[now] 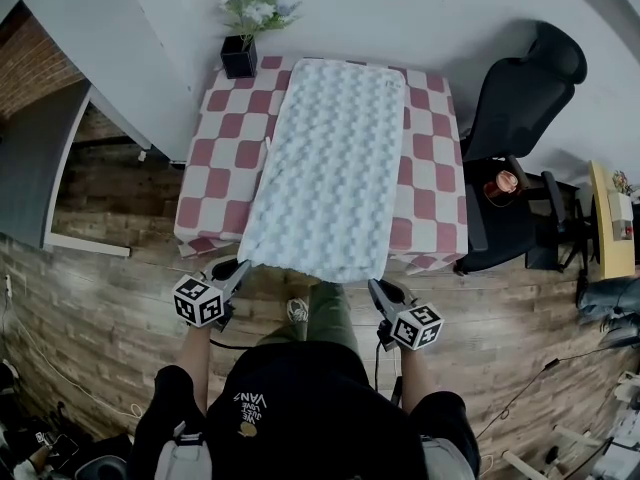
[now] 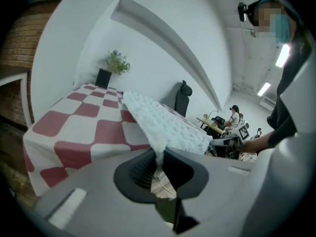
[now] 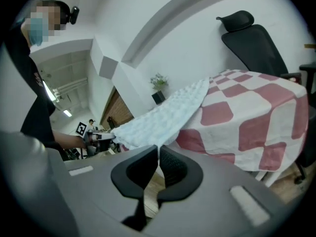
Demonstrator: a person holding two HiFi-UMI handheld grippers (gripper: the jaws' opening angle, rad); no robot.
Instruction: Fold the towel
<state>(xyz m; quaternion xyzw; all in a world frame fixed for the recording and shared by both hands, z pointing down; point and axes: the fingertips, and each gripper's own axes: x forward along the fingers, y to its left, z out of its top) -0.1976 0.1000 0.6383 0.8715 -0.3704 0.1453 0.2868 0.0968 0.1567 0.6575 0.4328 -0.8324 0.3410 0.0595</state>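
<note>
At table [image 1: 225, 138] edge — left gripper [image 1: 242, 265], right gripper [image 1: 376, 286] clamp towel [image 1: 335, 158].

Pale bluish-white bubble-textured towel [image 1: 330, 168] on red-and-white checked tablecloth [image 1: 225, 138]; black chair [image 1: 520, 98], black plant pot [image 1: 238, 58].

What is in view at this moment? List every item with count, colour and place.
table: one, covered by a red and white checked cloth, middle of the head view
towel: one, pale white and bumpy, lying lengthwise down the middle of the table
potted plant: one, pale flowers in a black pot, far left corner of the table
office chair: one, black, right of the table
floor: brown wood planks, around the table
left gripper: one, grey, fingers shut on the towel's near left corner
right gripper: one, grey, fingers shut on the towel's near right corner
</note>
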